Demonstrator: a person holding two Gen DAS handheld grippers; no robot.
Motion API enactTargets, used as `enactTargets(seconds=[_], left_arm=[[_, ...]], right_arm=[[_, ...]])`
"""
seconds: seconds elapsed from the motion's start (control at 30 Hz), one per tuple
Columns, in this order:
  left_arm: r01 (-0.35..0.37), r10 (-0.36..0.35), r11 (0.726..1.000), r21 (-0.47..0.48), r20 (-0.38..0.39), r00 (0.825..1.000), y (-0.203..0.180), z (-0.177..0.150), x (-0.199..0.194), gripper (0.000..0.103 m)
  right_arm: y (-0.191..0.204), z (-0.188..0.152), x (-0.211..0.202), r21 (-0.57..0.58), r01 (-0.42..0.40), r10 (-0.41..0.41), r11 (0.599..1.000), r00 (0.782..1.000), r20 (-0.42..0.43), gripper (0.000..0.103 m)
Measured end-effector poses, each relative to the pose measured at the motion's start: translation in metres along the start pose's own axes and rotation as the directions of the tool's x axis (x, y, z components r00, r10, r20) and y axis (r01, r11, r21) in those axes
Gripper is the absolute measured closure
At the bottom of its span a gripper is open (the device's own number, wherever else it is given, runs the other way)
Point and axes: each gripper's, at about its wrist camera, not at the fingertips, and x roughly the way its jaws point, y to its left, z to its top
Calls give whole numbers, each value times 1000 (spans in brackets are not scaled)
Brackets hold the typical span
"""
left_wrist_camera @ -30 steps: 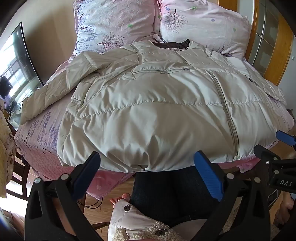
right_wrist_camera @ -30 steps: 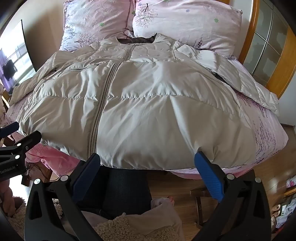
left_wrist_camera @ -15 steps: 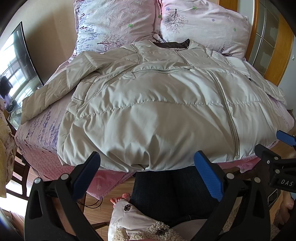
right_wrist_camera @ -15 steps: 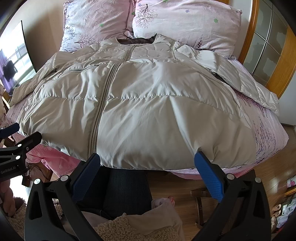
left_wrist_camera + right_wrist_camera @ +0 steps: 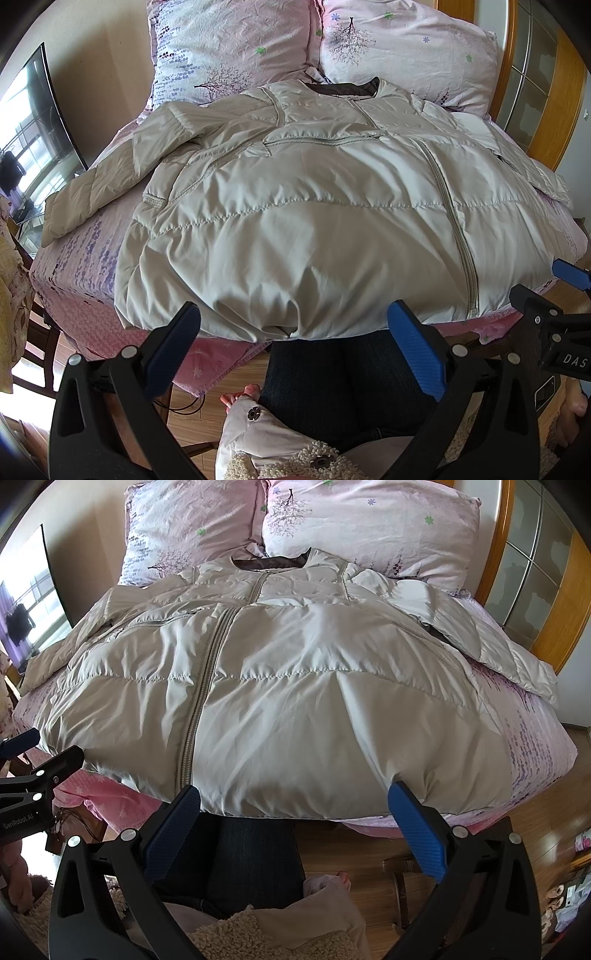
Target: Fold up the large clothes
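Note:
A beige quilted down jacket lies spread front-up on the bed, zipped, collar toward the pillows, hem at the near bed edge. One sleeve stretches out to the left, the other sleeve to the right. My left gripper is open, hovering just short of the hem, left of the zipper. My right gripper is open too, just short of the hem and right of the zipper. Neither holds anything.
Two pink floral pillows lean on a wooden headboard. The bed has a pink patterned sheet. A person's dark-trousered legs stand against the bed edge on a wood floor. A window is at left.
Both grippers have drifted very slightly; the jacket has not moved and both stay open.

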Motion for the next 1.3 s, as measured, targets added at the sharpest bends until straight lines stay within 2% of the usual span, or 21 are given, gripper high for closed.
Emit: enactTargets(seconds=[1.3], left_arm=[[-1, 1, 1000, 2, -1, 1000, 0, 0, 0, 2]], right_arm=[[-1, 3, -2, 6, -8, 8, 1000, 1000, 15, 1]])
